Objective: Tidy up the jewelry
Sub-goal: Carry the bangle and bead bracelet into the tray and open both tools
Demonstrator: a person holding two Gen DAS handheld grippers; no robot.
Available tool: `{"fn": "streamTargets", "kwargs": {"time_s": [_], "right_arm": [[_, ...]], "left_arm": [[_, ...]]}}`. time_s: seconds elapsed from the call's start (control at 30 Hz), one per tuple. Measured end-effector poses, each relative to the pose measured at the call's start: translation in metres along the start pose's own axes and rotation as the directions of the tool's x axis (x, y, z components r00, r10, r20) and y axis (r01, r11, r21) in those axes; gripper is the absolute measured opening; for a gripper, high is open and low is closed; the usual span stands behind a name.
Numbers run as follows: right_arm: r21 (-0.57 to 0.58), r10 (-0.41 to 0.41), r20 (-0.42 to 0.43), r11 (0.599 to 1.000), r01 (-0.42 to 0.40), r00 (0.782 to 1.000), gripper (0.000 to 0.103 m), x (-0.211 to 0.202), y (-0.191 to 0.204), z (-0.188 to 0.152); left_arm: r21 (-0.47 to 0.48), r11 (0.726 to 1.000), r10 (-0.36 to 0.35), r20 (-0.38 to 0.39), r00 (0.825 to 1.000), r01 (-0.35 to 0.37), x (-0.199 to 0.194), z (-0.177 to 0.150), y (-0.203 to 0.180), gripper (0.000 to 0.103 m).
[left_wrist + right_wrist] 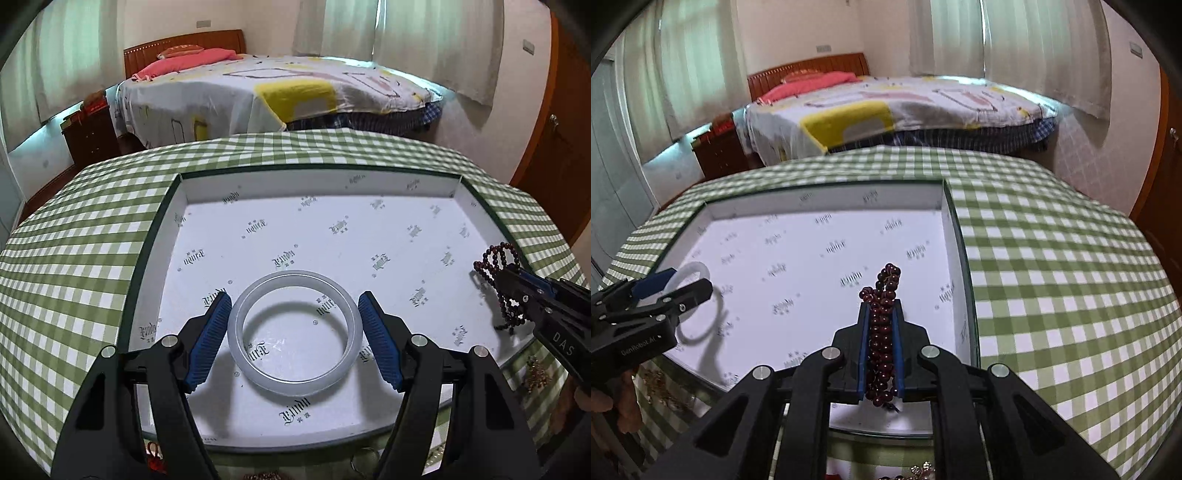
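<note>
Fingers first: over on the left, the left gripper (293, 338) is spread fairly wide, its blue pads pressing the outer rim of a translucent white bangle (294, 332) and carrying it above the near part of the white box tray (177, 192). That tray sits on the green-checked table (74, 258). Across to the right, the right gripper (881, 317) is clamped tight on a bunched dark red bead bracelet (882, 325), loops spilling past the tips, above the tray's right side. Risks from here, as I judge them: the smooth bangle is pinched only at two spots, so a tilt could let it slip and knock the tray floor. Loose bead loops could snag on a pad at release, or trail over the right wall.
</note>
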State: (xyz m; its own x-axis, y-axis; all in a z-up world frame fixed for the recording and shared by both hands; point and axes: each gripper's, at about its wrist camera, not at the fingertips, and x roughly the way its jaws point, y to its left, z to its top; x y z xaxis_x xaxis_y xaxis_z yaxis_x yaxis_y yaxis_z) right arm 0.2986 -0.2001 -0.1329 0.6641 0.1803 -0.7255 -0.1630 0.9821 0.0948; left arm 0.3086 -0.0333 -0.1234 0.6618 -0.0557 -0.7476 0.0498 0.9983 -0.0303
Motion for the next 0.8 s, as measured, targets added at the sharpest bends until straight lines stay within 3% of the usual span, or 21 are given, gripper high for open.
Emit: {"fn": "streamTargets", "kwargs": {"time_s": [0.43,0.8], "right_arm": [[0.000,-0.020,-0.022,1.000,0.020,1.000,0.012,0.003,-0.009,-0.005],[-0.008,0.007,-0.011,1.000,-0.007,1.000,0.032,0.000,-0.007,-0.004]], "left_arm": [[-0.027,0.999,0.022,-0.049,0.999,-0.023,0.013,-0.009,0.016,0.069],[-0.023,0.999,0.021,-0.053,0.998,-0.022,0.014,-0.006,0.016,0.071]]}}
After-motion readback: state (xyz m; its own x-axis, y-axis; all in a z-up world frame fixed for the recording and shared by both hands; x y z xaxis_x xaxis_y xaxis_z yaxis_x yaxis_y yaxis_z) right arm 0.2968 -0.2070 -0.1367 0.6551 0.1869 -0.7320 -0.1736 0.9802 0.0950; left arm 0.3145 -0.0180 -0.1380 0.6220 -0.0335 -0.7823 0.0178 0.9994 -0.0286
